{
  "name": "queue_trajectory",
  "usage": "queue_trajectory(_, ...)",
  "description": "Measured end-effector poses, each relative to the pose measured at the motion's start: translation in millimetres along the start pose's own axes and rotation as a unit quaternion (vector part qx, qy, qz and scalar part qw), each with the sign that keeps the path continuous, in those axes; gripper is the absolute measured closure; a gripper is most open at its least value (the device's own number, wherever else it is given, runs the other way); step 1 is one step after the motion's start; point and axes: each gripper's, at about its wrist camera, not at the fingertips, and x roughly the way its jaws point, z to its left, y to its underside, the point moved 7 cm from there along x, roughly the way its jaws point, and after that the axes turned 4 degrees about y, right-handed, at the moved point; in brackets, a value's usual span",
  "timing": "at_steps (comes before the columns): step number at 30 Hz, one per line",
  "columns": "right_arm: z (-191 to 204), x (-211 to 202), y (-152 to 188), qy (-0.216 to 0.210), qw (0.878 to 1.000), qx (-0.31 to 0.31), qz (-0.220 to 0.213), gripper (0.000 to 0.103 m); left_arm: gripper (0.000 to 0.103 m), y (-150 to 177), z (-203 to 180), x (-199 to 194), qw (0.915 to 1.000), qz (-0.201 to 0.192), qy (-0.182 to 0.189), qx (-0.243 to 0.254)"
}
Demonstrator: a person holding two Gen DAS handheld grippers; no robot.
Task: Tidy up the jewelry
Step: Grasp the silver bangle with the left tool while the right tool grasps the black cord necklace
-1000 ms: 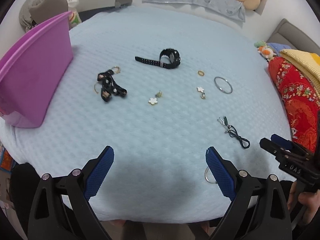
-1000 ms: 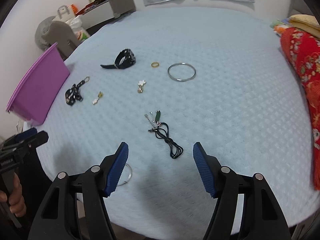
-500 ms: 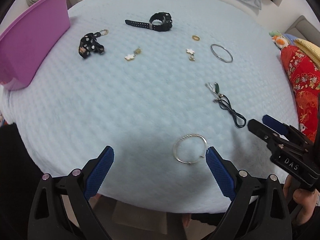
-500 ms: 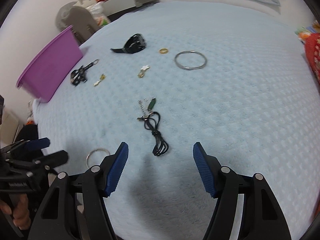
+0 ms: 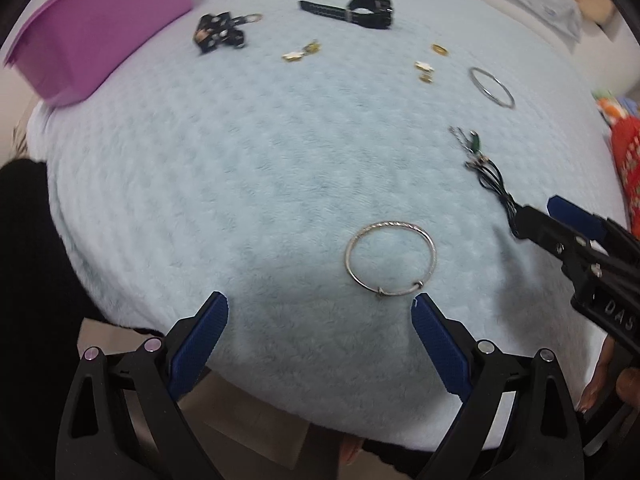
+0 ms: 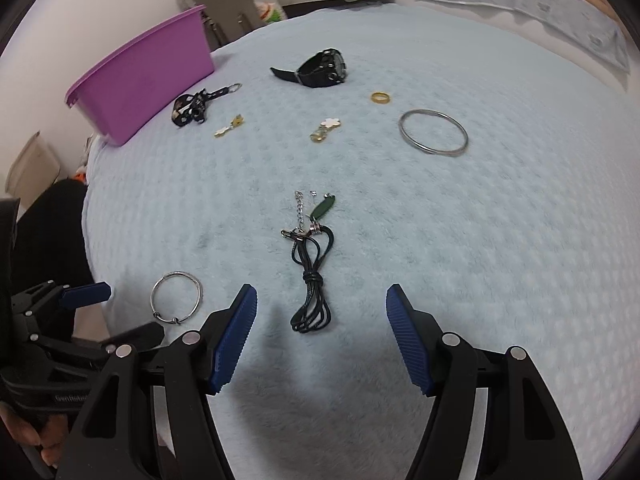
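1. The left gripper [image 5: 320, 308] hangs over the near edge of the pale blue blanket [image 5: 260, 184], jaws spread wide with nothing between them.
2. Just past its right-hand finger lies a thin twisted silver bangle [image 5: 390, 258], flat on the blanket and apart from the pads.
3. The right gripper [image 6: 322, 300] is spread wide too and holds nothing; the looped end of a black cord necklace [image 6: 312, 276] lies on the blanket in line with the gap, untouched by either pad.
4. The cord runs away to a short chain and a green pendant [image 6: 324, 208].
5. Farther out sit two small white flower charms with gold bits, one [image 6: 326, 128] near the middle and one [image 6: 228, 127] to its left.
6. A larger plain silver bangle [image 6: 433, 132] lies to the right, with a gold ring [image 6: 380, 97] just beyond.
7. A black watch [image 6: 320, 68] and a black strap with a clasp [image 6: 196, 106] lie farthest.
8. A purple tub [image 6: 144, 76] stands at the far left edge.
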Motion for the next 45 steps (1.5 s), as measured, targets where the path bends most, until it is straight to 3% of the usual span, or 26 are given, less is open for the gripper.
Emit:
queue_trajectory(4, 1.9, 3.3, -2.3, -0.003, 1.000, -0.011, -0.007, 0.039, 0.012, -1.4, 1.0, 1.2, 0.9997, -0.013, 0.003, -0.022)
queue_trajectory(10, -2.7, 5.9, -1.4, -0.006, 1.000, -0.011, -0.009, 0.039, 0.012, -1.2, -16.7, 0.1, 0.9994, -0.023, 0.024, -0.009)
queue_trajectory(19, -7.9, 12.0, -6.6, -0.001, 1.000, -0.020, -0.010, 0.039, 0.012, -2.5, -19.7, 11.8, 0.9997, -0.020, 0.007, -0.011)
queue_trajectory(27, 6.1, 22.8, -6.2, 0.019, 0.997, -0.072, 0.000, 0.039, 0.011, -7.6, -18.8, 16.0, 0.9996, -0.027, -0.004, -0.005)
queue_trajectory(35, 6.7, 34.9, -3.7, 0.031, 0.995, -0.090, 0.012, 0.039, 0.006, -11.3, -16.3, 23.0, 0.9990, -0.043, -0.014, -0.007)
queue_trajectory(41, 8.2, 35.6, -2.5, 0.039, 0.994, -0.100, 0.006, 0.044, 0.006, -13.9, -16.7, 26.9, 0.9978, -0.064, -0.015, 0.010)
queue_trajectory(45, 12.0, 33.8, -2.6, 0.033, 0.994, -0.101, 0.003, 0.056, 0.007, -15.1, -17.6, 27.8, 0.9981, -0.049, -0.015, 0.033)
